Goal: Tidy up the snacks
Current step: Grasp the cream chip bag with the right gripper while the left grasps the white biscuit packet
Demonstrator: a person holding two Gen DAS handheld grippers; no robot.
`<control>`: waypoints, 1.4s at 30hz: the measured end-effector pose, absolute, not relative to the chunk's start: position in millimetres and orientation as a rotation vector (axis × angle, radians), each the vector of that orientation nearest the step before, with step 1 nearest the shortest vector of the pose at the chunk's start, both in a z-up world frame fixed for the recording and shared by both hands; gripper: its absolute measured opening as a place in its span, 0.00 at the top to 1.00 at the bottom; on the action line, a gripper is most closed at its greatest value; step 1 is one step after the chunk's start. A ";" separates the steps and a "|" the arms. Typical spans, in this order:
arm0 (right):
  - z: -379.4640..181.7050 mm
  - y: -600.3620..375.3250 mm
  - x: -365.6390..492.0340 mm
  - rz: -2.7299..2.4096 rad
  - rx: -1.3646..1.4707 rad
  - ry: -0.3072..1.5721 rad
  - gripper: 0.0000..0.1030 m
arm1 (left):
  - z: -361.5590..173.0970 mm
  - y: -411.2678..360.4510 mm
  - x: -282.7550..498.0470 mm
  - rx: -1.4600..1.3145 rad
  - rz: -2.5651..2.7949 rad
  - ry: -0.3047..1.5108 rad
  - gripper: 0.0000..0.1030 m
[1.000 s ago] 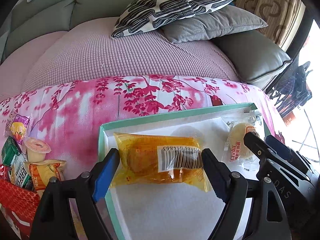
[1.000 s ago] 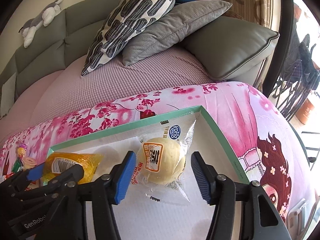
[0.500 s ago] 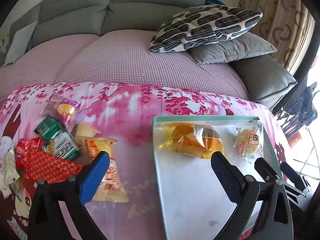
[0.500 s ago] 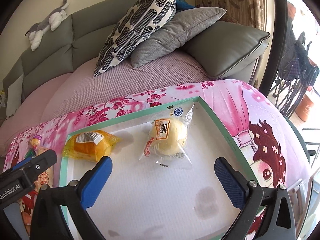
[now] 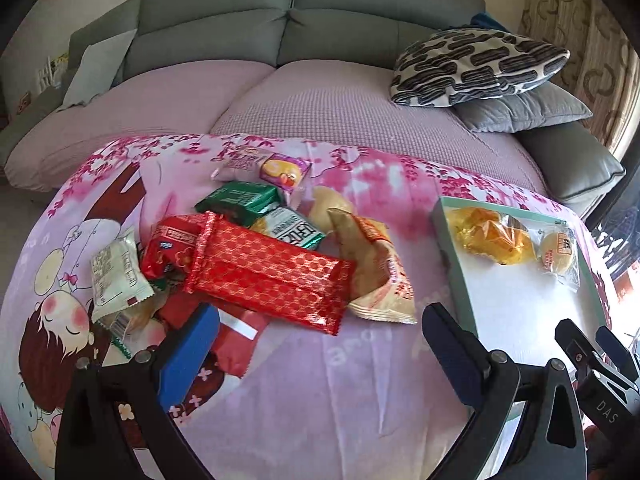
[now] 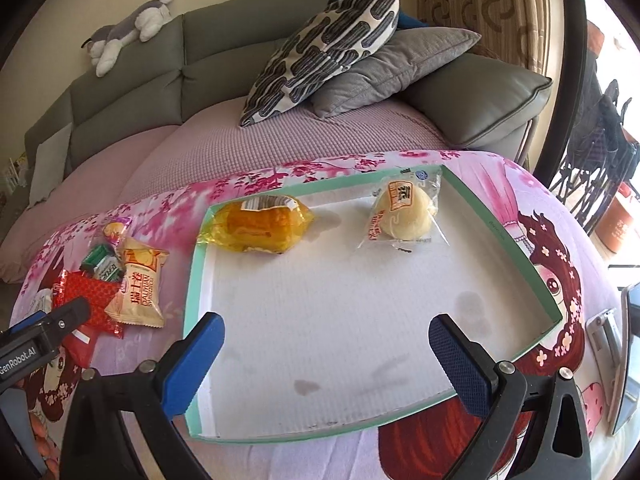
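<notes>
**Two in the tray, the pile still to sort**

On the left of the desk lies the snack pile (image 5: 256, 256): a long red pack (image 5: 268, 276) on top, a green pack (image 5: 240, 200) and a purple one (image 5: 276, 168) at the far side, a white sachet (image 5: 116, 268) on the left edge, and a beige pack (image 5: 380, 276) at the right edge. My left tongs (image 5: 320, 352) hang over the near edge of that pile, spread wide and pinching nothing.

These wrappers look light, crinkly and slick, and I'd guess the contents crush easily. I would take the red pack across its short width, at the middle, with a gentle squeeze so the film doesn't slide out.

To the right sits the tray (image 6: 500, 236), with a yellow cake (image 6: 260, 224) at its far left and a round bun (image 6: 404, 212) at its far right. My right tongs (image 6: 328, 356) hover over the tray's bare near half, also spread wide and empty.
</notes>
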State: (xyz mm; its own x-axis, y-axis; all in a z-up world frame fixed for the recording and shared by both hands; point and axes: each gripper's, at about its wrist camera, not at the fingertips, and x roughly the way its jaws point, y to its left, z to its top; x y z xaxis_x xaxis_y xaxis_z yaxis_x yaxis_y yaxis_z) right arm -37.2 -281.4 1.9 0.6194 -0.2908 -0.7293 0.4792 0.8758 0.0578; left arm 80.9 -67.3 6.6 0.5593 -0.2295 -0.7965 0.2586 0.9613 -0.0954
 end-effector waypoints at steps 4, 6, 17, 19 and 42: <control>9.8 -260.1 -22.9 -0.401 0.226 0.777 0.00 | 12.5 -43.9 92.4 -0.019 -0.251 0.927 0.02; 12.2 -249.6 -13.2 -0.378 0.215 0.779 0.00 | 17.1 -30.7 98.6 -0.031 -0.232 0.912 0.02; 13.3 -189.6 46.6 -0.228 0.162 0.782 0.00 | 5.1 69.2 137.8 -0.153 -0.006 0.927 0.02; 8.2 -180.6 57.2 -0.212 0.154 0.793 0.00 | -5.2 82.4 142.1 -0.185 0.015 0.953 0.02; -42.2 -165.8 91.3 -0.155 0.213 0.895 0.62 | -40.6 99.3 158.6 -0.345 -0.071 0.981 0.60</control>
